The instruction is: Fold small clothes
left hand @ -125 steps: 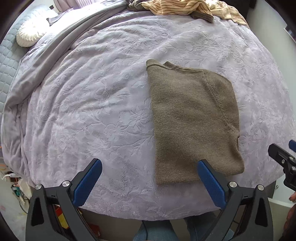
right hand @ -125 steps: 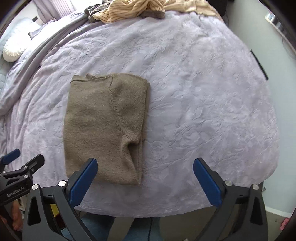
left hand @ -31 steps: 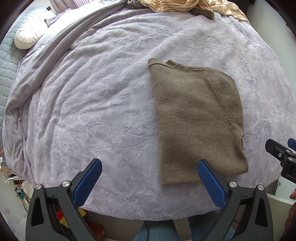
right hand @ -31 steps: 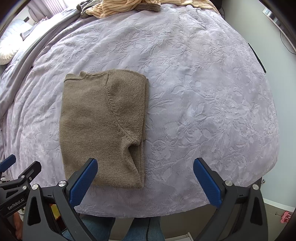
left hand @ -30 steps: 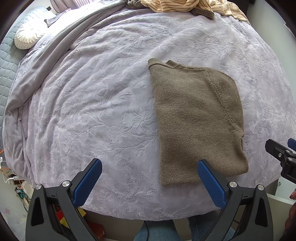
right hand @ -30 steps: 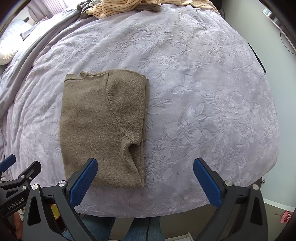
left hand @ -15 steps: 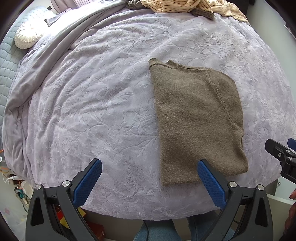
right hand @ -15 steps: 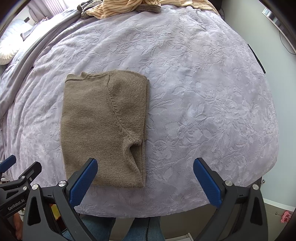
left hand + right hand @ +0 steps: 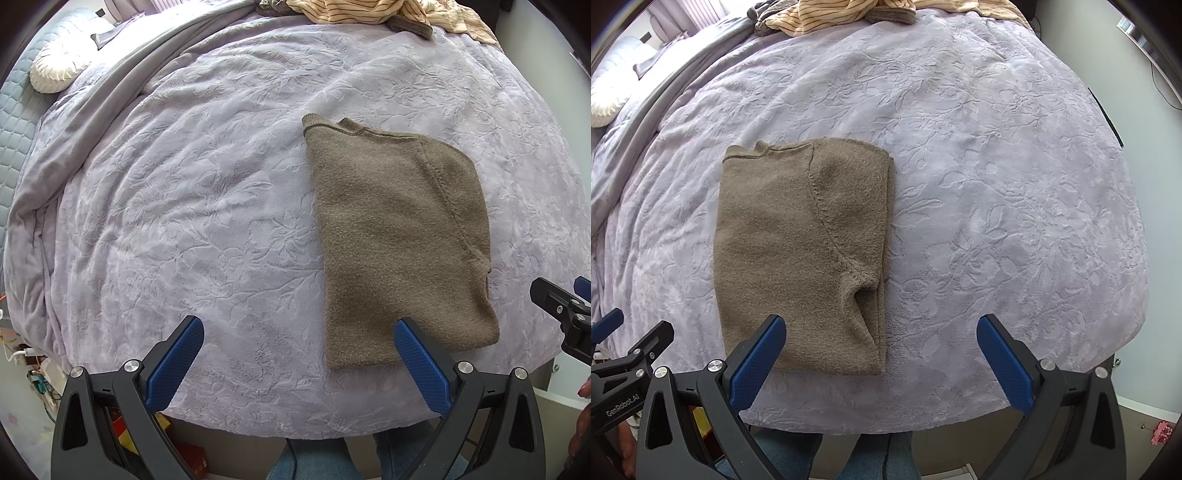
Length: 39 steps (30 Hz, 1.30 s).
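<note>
Left wrist view shows my left gripper (image 9: pixel 295 350) spread wide, empty, near the folded brown sweater (image 9: pixel 399 236). My right gripper (image 9: pixel 882 350) is spread too, holding nothing, above the lilac blanket (image 9: pixel 997 184).

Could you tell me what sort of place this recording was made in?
Most likely a bedroom: the folded brown sweater lies on a bed's lavender embossed bedspread, a white round pillow sits near its head, and more clothes are piled at the far edge.

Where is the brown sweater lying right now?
The brown sweater lies folded flat on the lavender bedspread near its front edge, between the open left gripper and right gripper, neither touching it.
</note>
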Motion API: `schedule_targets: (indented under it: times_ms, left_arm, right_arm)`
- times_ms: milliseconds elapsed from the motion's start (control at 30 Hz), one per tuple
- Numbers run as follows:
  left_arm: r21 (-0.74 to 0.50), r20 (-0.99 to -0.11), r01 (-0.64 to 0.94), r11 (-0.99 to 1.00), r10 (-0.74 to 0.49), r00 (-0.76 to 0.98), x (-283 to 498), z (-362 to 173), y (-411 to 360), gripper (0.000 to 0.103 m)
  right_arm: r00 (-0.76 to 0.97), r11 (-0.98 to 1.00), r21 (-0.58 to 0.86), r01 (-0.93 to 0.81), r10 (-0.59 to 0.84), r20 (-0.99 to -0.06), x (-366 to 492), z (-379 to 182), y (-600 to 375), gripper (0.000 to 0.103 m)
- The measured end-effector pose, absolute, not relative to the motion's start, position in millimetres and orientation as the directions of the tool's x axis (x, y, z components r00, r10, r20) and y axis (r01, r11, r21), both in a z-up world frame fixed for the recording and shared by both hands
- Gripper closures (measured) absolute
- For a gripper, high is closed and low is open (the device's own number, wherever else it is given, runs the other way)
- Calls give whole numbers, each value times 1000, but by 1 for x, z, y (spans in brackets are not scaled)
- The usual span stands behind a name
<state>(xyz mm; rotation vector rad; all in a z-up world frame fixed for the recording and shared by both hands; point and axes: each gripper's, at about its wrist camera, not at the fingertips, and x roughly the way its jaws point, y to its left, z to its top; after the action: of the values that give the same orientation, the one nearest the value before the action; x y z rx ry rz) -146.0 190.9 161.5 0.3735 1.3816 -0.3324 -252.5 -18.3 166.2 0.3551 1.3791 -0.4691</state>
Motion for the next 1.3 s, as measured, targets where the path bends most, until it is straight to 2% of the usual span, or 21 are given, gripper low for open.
schedule_targets:
  times_ms: [833, 1300]
  left_arm:
    - [37, -989, 445, 895, -32, 147, -121, 153, 223, 0]
    - [51, -981, 473, 880, -45, 188, -122, 161, 238, 0]
  right_arm:
    - [118, 850, -25, 526, -102, -988, -240, 154, -7, 0]
    - [145, 833, -50, 551, -154, -977, -245, 161, 3, 0]
